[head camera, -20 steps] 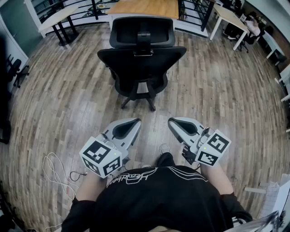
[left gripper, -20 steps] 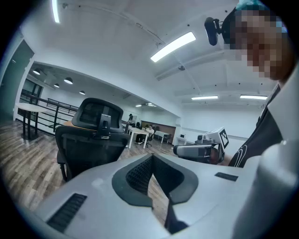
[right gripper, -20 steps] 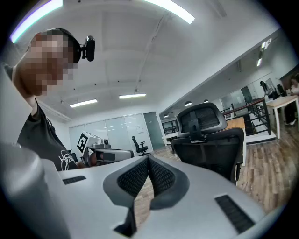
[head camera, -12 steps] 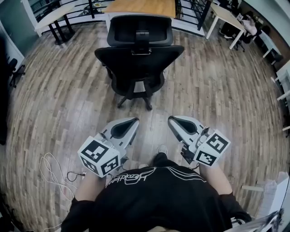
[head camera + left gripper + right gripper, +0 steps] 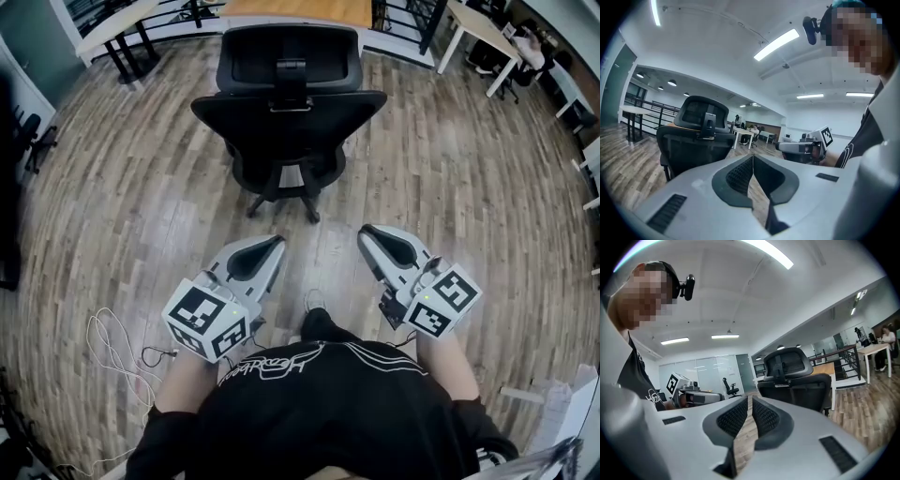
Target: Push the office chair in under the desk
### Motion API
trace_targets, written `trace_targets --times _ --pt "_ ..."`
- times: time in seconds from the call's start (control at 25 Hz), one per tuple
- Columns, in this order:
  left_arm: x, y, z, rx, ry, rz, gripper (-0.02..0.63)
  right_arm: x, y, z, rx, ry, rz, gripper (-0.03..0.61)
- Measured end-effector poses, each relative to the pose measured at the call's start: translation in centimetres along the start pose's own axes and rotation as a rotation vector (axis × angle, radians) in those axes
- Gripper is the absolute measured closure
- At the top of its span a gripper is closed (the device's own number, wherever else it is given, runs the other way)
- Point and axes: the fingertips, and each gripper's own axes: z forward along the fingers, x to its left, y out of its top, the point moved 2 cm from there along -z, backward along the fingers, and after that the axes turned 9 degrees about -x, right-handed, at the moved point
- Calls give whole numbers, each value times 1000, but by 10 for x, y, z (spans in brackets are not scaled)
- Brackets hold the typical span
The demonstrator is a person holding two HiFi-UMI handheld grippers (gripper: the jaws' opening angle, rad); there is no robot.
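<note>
- Head view is showing the black mesh-backed office chair before the wooden desk's near edge.
- Left gripper and right gripper are hanging closed, empty.
- Probably rolling easily; pressing its stiff backrest seems best.

The floor carries one office chair, one wooden desk at its far edge, two white tables in its far corners, one loose cable, and two grippers: left gripper, right gripper.

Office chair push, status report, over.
Left gripper and right gripper shut, empty, short of the office chair. Chair stands back-on, out from the desk. No obstacle seen on the floor between.
</note>
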Motion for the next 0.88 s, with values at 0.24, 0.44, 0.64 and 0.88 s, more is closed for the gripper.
trace_targets --times 0.24,0.44,0.64,0.88 --pt "28 4 35 18 47 84 604 -59 10 17 -1 -57 -47 534" --pt "69 10 71 39 138 124 598 -114 23 35 27 -105 -183 532" --pt "110 26 100 32 220 160 500 -165 38 60 36 -129 -295 494" --pt "153 31 104 83 345 310 365 -200 48 79 87 -133 -479 406"
